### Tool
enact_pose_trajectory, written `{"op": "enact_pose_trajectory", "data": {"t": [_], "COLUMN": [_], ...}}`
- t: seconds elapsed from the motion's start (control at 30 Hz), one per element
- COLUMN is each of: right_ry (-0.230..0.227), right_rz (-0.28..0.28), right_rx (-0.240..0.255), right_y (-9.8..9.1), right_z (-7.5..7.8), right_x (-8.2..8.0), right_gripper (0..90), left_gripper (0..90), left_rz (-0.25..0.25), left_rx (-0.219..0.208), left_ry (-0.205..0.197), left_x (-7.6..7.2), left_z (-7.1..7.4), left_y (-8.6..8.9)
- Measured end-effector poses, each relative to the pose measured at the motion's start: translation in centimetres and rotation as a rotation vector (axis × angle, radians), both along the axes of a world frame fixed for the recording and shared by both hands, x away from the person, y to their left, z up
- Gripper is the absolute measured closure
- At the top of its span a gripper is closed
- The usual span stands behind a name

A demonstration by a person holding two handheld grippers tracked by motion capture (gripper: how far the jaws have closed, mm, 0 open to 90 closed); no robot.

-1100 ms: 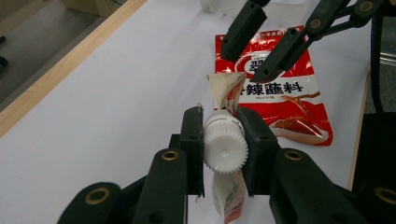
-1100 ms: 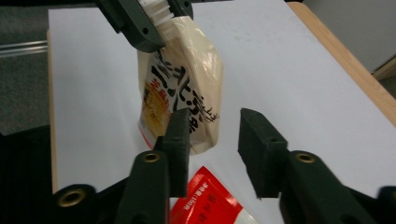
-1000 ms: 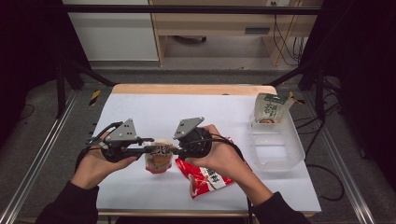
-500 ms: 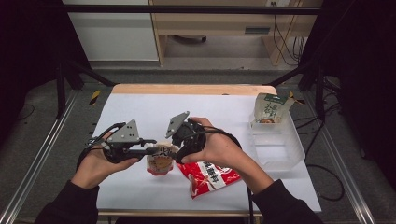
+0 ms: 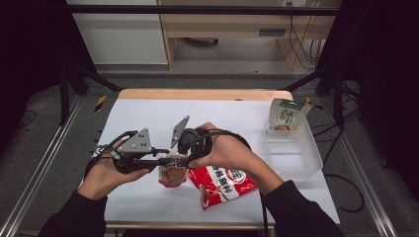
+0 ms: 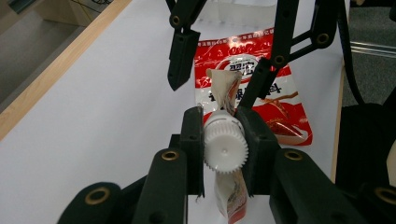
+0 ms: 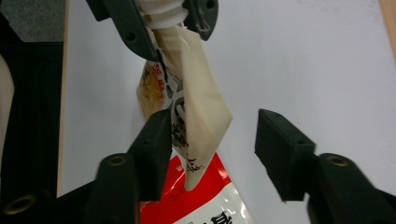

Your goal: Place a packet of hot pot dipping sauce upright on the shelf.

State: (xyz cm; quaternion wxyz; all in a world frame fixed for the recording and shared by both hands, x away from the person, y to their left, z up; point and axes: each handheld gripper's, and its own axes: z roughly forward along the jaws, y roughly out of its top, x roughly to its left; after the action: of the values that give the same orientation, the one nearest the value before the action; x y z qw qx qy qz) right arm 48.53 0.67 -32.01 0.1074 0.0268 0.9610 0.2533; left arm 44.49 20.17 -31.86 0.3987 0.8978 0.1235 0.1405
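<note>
Hanging from the left claw [image 6: 223,140], the spouted pouch [image 6: 229,186] sits between the right claw [image 7: 212,149]'s spread jaws.

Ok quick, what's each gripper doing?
Left gripper: shut on the pouch's white cap.
Right gripper: open, jaws either side of the pouch.

black sleeves [image 5: 74,217], black tools with grey plates

Chinese characters on red packet [image 6: 252,88], otherwise unreadable
</note>
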Motion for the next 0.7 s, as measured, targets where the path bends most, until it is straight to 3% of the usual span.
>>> {"op": "enact_pose_trajectory", "data": {"t": [0.37,0.57,0.7], "right_ry": [0.045,0.055,0.051], "right_rz": [0.009,-0.019,-0.036], "right_rx": [-0.03,-0.038,-0.039], "right_y": [0.09,0.17,0.25], "right_z": [0.16,0.4,0.75], "right_x": [-0.37,-0.48,-0.35], "right_gripper": [80.7,86.2,87.2], "left_gripper": [73.1,73.0,72.6], "left_rz": [0.0,0.011,0.027], "left_rx": [-0.009,-0.02,-0.054], "left_ry": [-0.002,0.003,0.009], "left_x": [0.07,0.29,0.38], "left_z": [-0.05,-0.21,-0.36], "left_y": [-0.11,-0.01,0.3]}}
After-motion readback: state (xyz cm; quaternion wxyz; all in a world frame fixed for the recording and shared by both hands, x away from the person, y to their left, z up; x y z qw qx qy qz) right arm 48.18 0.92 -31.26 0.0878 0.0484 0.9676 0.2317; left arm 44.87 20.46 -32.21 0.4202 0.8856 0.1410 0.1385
